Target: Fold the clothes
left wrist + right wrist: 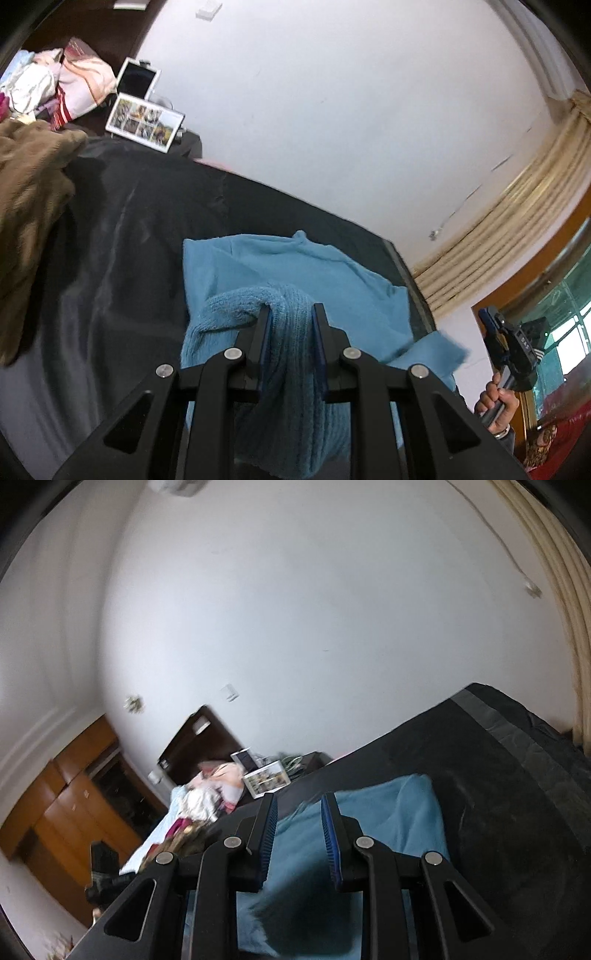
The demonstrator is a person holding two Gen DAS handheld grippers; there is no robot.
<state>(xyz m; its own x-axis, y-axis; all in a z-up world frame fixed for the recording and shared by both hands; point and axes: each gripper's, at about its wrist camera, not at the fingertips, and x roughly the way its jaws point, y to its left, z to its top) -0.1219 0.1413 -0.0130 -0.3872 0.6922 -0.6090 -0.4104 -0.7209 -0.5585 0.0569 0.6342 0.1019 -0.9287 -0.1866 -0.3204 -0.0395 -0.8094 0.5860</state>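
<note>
A light blue knitted sweater lies spread on a bed with a dark cover. My left gripper is shut on its ribbed edge, which bunches up between the blue pads and hangs toward the camera. At the right of the left wrist view, a hand holds my right gripper beside a lifted corner of the sweater. In the right wrist view the right gripper has blue cloth between its pads, and a dark, blurred fold hangs near the lens. The rest of the sweater lies beyond it.
A brown fuzzy blanket lies on the bed's left side. A pile of clothes, a tablet and a photo frame sit at the headboard. Cream curtains and a window are to the right. A wooden wardrobe stands at the left.
</note>
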